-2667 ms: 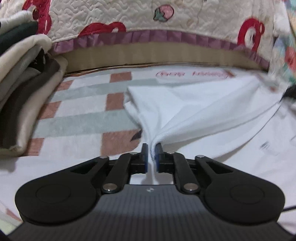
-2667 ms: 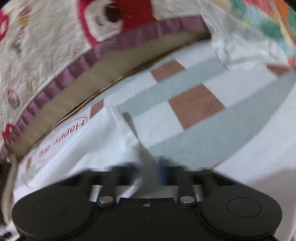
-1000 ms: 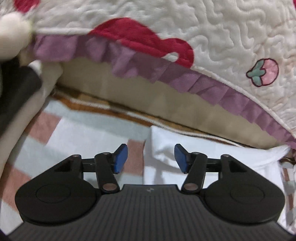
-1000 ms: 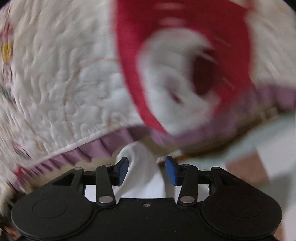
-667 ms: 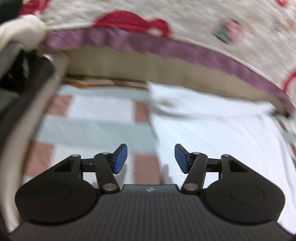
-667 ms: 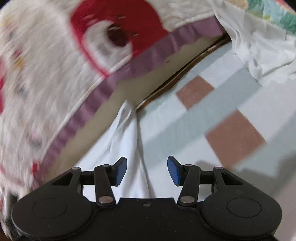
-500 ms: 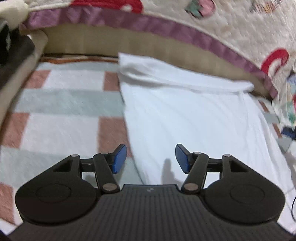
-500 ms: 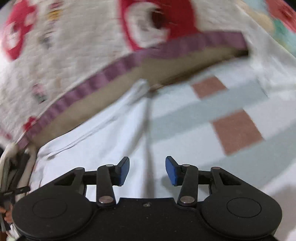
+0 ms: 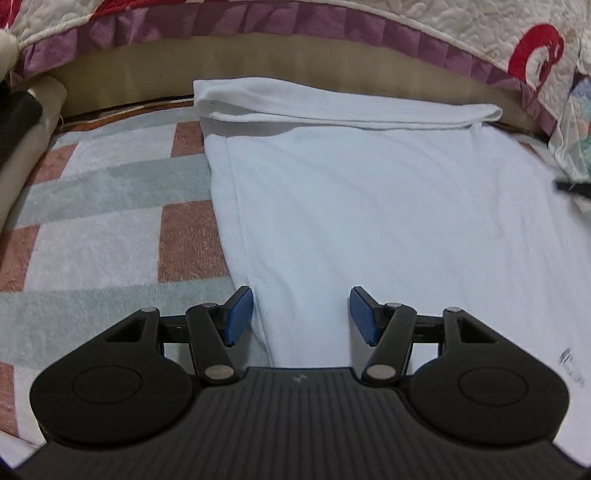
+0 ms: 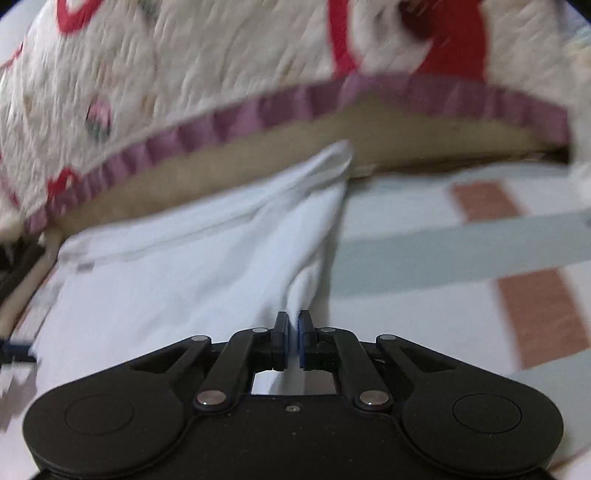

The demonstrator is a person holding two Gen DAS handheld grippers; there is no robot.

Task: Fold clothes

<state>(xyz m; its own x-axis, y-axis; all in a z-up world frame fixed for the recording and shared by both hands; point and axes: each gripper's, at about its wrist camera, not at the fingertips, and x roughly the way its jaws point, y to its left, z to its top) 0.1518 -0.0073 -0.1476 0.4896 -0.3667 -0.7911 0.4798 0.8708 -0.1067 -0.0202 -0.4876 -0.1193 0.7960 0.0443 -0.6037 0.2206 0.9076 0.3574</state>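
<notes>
Right gripper [image 10: 291, 334] clamped on the right-hand edge of the white garment [image 10: 207, 269], a small ridge of cloth pinched up between the closed jaws and pulled taut toward the far corner. Left gripper [image 9: 301, 317] half-open, holding nothing, poised just above the garment's left-hand edge, left pad [image 9: 239, 316] over the hem line, right pad [image 9: 364, 315] over plain white cloth.

White garment [image 9: 369, 206] spread flat on the checked blanket [image 9: 110, 206], already narrowed into a long panel, far end doubled back in a thick roll [image 9: 343, 107] against the base of the quilted cover with the purple frill [image 9: 258, 26]. Long axis running away from both grippers, from the near hem toward that roll; side edges running the same way, one under each gripper. Small printed mark [image 9: 570, 365] near the right-hand near corner in the left view.

Relation that matters: near hem lying directly beneath and between the two grippers, one side already gripped, the other merely straddled. Left gripper as close to its edge as the right is to its own, so likely only a short drop and a closing pinch needed there before any lift. Next fold probably carried forward along the long axis, near end toward the rolled far end. Risk, judging from the lean: uneven pull skewing the panel if the right side rises before the left has hold.

Stack of folded clothes [image 9: 22, 122] at far left, well apart from the working piece.
</notes>
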